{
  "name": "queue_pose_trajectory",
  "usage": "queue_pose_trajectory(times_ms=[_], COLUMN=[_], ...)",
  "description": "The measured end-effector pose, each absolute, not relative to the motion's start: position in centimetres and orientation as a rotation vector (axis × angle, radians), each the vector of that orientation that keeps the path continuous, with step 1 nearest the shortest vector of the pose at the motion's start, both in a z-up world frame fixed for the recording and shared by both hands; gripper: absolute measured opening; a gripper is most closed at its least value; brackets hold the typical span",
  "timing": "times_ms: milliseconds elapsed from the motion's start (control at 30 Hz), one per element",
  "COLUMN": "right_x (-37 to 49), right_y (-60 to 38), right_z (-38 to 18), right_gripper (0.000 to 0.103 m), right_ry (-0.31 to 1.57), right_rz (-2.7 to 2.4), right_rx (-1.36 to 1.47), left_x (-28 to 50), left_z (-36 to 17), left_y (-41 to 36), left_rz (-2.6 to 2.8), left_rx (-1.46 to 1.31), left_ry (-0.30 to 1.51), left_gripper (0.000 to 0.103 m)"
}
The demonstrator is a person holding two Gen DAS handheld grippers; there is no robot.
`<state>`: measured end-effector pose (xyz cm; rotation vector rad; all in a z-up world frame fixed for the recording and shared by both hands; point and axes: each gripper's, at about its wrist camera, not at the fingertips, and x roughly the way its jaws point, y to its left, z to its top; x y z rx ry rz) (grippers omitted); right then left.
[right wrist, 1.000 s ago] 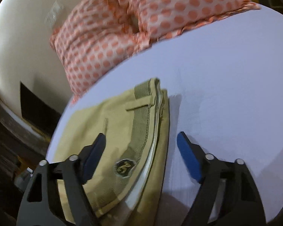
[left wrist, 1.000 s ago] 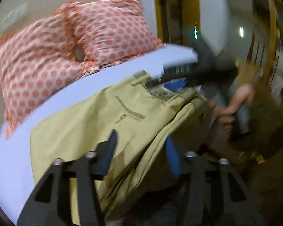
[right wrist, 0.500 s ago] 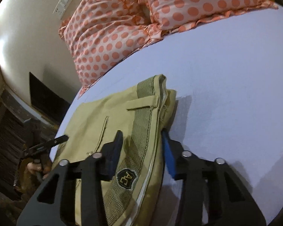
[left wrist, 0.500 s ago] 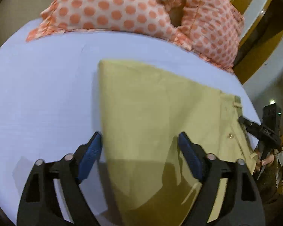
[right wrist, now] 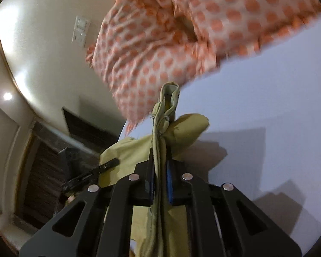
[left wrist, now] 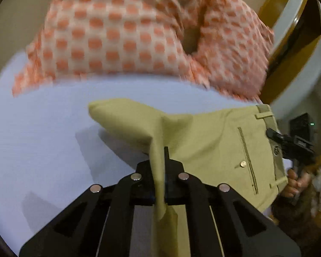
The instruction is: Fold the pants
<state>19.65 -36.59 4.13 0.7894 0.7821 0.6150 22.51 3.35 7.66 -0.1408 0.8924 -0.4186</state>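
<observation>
Your left claw (left wrist: 159, 162), wide 0.5 s ago, now pinches the pants (left wrist: 205, 137) edge; right claw (right wrist: 160, 167) grips the waistband, cloth lifted off the bed (right wrist: 267, 90). Only left view shows pocket button (left wrist: 243, 164); right view shows wall switch (right wrist: 80, 31).

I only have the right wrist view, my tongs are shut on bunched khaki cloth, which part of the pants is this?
Observer: The left view shows the right tongs at the waistband of the pants, near the belt loop.
Operator: What is the left one doing?
Observer: The left tongs are shut on the near edge of the leg end, raising it off the bed sheet.
Operator: Is the pocket side up?
Observer: Yes, a buttoned welt pocket faces up.
</observation>
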Motion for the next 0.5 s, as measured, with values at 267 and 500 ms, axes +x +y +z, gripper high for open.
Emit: queue_pose_trajectory(times_ms=[267,500], right_x=[24.8,21.5], right_y=[-36.0,-35.0], right_z=[3.2,4.7], right_gripper=[0.026,0.066], right_ry=[0.896,0.835], right_rz=[0.116,0.398], right_rx=[0.415,0.569], left_x=[27.4,21.5], left_z=[5.7,7.3], left_y=[2.8,3.8], left_rz=[-0.104,-0.389], left_rx=[0.004,-0.172], left_ry=[0.887,0.867], left_gripper=[0.029,0.059])
